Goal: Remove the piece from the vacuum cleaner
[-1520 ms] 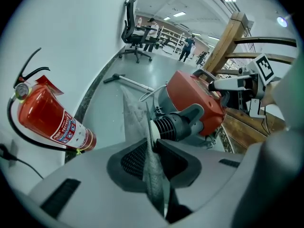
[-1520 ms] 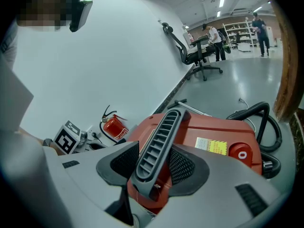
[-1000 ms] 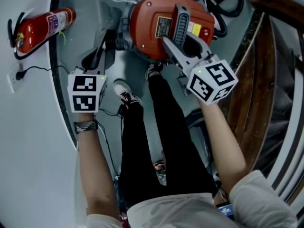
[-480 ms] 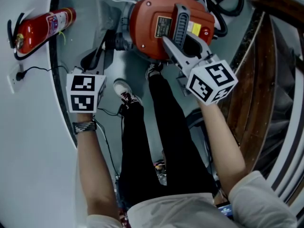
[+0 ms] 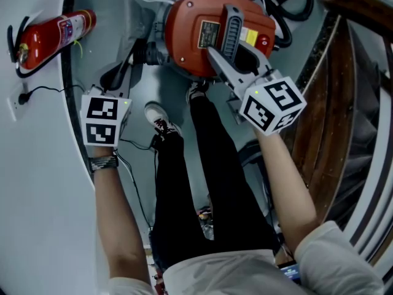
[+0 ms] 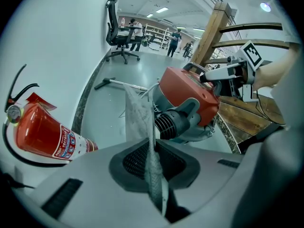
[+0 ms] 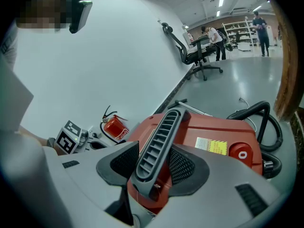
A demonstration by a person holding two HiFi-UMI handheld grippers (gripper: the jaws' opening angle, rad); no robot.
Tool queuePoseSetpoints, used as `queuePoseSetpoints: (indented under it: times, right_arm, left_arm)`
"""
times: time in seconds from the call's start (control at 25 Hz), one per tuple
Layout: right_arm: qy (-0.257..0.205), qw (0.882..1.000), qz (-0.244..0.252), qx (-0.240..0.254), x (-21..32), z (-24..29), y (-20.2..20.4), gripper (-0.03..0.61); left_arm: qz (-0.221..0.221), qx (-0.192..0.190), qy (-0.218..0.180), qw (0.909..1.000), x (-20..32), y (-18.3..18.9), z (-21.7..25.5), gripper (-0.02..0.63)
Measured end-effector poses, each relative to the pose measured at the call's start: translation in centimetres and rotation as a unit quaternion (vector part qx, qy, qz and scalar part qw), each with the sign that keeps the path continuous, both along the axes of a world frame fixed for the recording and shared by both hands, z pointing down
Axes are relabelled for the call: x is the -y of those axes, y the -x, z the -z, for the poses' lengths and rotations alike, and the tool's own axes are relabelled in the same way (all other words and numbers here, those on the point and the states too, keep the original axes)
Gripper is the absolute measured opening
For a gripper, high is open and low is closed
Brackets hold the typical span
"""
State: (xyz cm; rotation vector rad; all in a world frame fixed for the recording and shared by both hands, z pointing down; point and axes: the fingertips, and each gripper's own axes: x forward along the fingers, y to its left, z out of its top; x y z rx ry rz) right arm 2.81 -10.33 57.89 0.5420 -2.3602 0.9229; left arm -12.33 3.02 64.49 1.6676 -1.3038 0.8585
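The red vacuum cleaner (image 5: 202,29) lies on the floor ahead of my feet. My right gripper (image 5: 233,60) is shut on its grey ribbed carry handle (image 7: 159,137), with the jaws either side of the handle above the red body (image 7: 213,137). To the vacuum's left, my left gripper (image 5: 121,75) is shut on a thin grey mesh sheet (image 6: 138,113). The sheet runs up from between the jaws of the left gripper (image 6: 154,175) toward the vacuum's black ribbed port (image 6: 171,122). Where its far end sits on the vacuum (image 6: 190,94) is hidden.
A red fire extinguisher (image 5: 52,32) lies by the wall on the left, also close in the left gripper view (image 6: 42,132). Wooden stair rails (image 5: 344,103) stand at the right. A black hose (image 7: 256,118) coils behind the vacuum. My shoes (image 5: 163,125) stand just below it.
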Motion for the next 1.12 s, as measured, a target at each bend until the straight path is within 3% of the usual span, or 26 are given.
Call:
queuePoseSetpoints:
  times: [1.12]
  right_arm:
    - [0.002, 1.0, 0.003, 0.006, -0.02, 0.09, -0.02, 0.193]
  left_arm:
    - [0.022, 0.0, -0.004, 0.9998, 0.25, 0.68, -0.25, 0.031]
